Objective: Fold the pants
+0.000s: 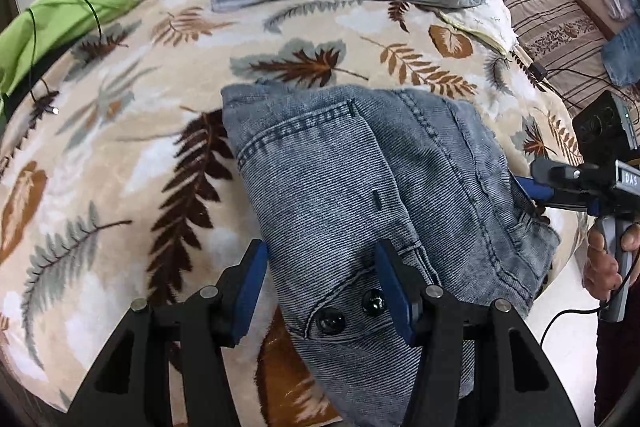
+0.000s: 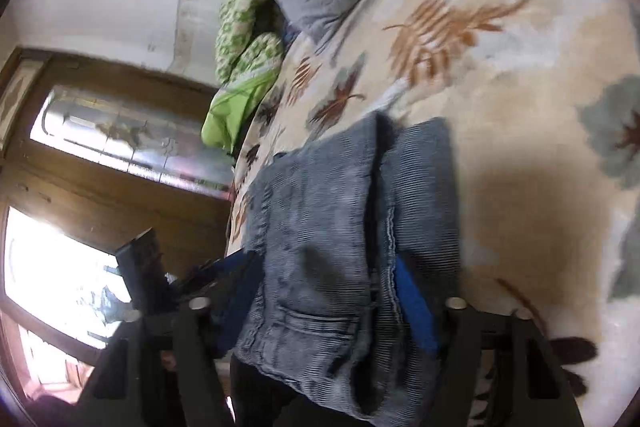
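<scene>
Jaws of the left gripper [image 1: 322,281] stand apart astride the folded jeans [image 1: 360,187]; the right gripper's [image 2: 328,301] jaws likewise, pads not pressing. Jeans lie at the bed's [image 1: 120,155] near edge.

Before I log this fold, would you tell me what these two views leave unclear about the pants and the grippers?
- Left wrist view: the near end of the pants runs behind the left gripper and off the bottom edge.
- Same view: the denim covers the right gripper fingertips.
- Right wrist view: motion blur smears the denim; folds cover one blue finger.
</scene>
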Demonstrator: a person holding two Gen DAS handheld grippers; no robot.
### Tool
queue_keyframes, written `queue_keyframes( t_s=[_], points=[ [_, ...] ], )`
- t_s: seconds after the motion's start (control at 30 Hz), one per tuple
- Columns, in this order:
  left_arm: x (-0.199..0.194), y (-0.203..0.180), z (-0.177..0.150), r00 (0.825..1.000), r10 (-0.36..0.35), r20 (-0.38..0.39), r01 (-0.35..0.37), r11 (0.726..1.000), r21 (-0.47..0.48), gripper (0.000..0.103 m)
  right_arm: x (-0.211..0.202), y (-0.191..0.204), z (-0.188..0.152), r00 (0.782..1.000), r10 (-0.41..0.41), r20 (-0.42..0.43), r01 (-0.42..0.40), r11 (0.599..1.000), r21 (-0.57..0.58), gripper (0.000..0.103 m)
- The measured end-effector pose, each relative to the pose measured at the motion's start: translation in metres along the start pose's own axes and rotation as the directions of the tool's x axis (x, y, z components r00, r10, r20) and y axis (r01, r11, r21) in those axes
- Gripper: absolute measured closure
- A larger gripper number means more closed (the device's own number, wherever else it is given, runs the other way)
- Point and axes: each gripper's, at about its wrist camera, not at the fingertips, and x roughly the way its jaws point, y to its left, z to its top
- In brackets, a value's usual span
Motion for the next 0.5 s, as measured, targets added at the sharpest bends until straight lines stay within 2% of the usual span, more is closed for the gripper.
queue_keyframes(
  t_s=[0.03,0.07,0.1,0.13,0.17,0.3,0.5],
  points=[
    [0.003,0.001,0.001,1.0,-0.005,-0.005,0.005,1.0,-0.003,0.046,0.002,0.002,0.0,1.0,-0.028,-0.006,0.028,0.999,-0.018,0.052],
    [0.007,0.003,0.0,1.0,-0.014,-0.014,0.014,1.0,-0.005,0.046,0.009,0.003,0.001,0.997,-0.076,-0.01,0.075,0.997,-0.035,0.064],
    [0.01,0.004,0.0,1.0,-0.018,-0.019,0.018,1.0,-0.01,0.046,0.011,0.002,0.0,0.995,-0.103,-0.011,0.103,0.994,-0.033,0.08],
    [0.011,0.005,0.0,1.0,-0.023,-0.02,0.023,1.0,-0.018,0.047,0.014,0.0,0.001,0.991,-0.133,-0.007,0.133,0.991,-0.022,0.089],
    [0.01,0.004,0.0,0.999,-0.031,-0.011,0.031,0.999,-0.021,0.048,0.015,-0.001,0.0,0.989,-0.15,0.008,0.151,0.988,-0.017,0.093],
    [0.006,-0.009,0.001,1.0,-0.008,0.002,0.008,0.999,0.036,0.05,0.005,0.019,-0.008,0.968,-0.239,0.073,0.245,0.964,-0.1,0.098],
    [0.002,-0.04,0.004,0.999,0.012,0.03,-0.016,0.994,0.112,0.05,-0.047,0.028,-0.017,0.959,-0.22,0.18,0.238,0.967,-0.088,0.1]
  ],
)
